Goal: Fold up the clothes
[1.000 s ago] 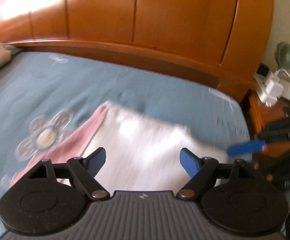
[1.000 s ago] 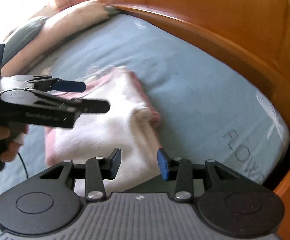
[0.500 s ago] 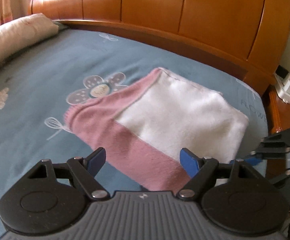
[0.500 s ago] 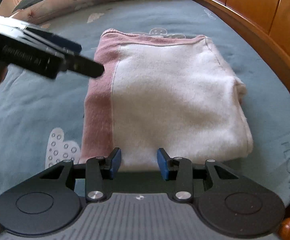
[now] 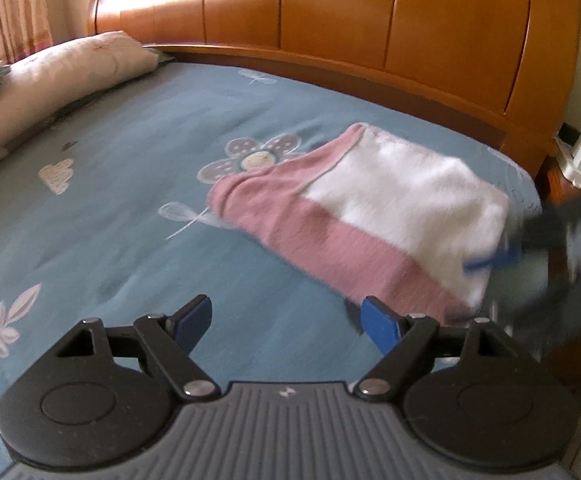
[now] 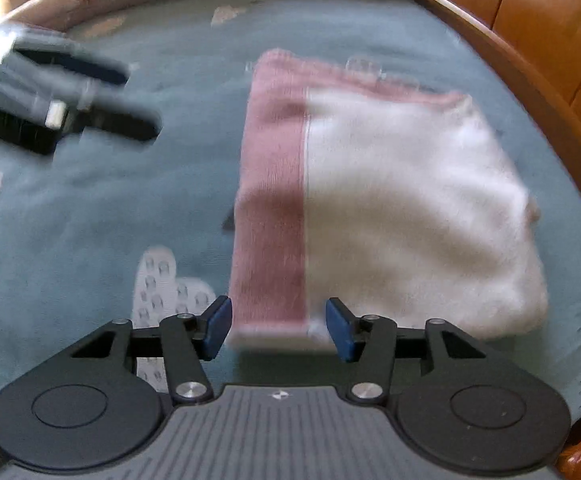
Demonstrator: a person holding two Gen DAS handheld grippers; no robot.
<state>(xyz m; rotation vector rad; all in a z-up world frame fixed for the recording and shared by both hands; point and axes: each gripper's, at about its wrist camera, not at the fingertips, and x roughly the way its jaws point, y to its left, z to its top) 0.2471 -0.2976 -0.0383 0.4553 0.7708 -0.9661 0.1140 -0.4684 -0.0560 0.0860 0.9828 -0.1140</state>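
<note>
On the bed [image 5: 138, 208]: folded garment [image 5: 370, 216] (pink and white), near the headboard [image 5: 370, 32].
Left gripper [image 5: 286, 320]: jaws wide apart, nothing between.
Right gripper [image 6: 278, 328]: jaws opening at the garment's near edge.

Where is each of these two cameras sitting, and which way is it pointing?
Left wrist: rides the left gripper, looking down across the blue bedspread toward the headboard; its open fingers show.
Right wrist: rides the right gripper, jaws opening, above the folded garment.
Shared: garment, bedspread, pillow, and each sees the other gripper.
</note>
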